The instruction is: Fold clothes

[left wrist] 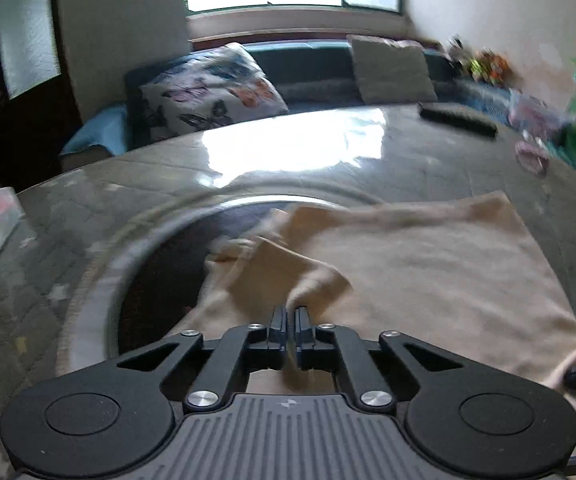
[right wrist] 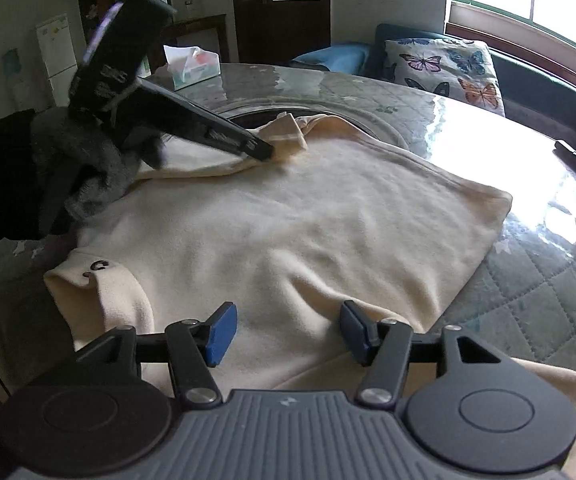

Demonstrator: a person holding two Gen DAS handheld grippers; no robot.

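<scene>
A cream garment (right wrist: 308, 216) lies partly folded on the round glass-topped table (right wrist: 528, 184). My left gripper (left wrist: 289, 314) is shut on a fold of the cream garment (left wrist: 428, 264) near its far left edge; in the right wrist view it (right wrist: 266, 152) pinches the fabric by the collar area. My right gripper (right wrist: 286, 332) is open, its blue pads (right wrist: 220, 334) just above the garment's near edge, holding nothing. A cuff with dark lettering (right wrist: 96, 268) lies at the near left.
A tissue box (right wrist: 192, 66) stands at the table's far left edge. A dark remote (left wrist: 458, 119) lies at the far right. A sofa with a butterfly cushion (right wrist: 448, 68) runs behind the table. Coloured items (left wrist: 536, 148) sit at the right edge.
</scene>
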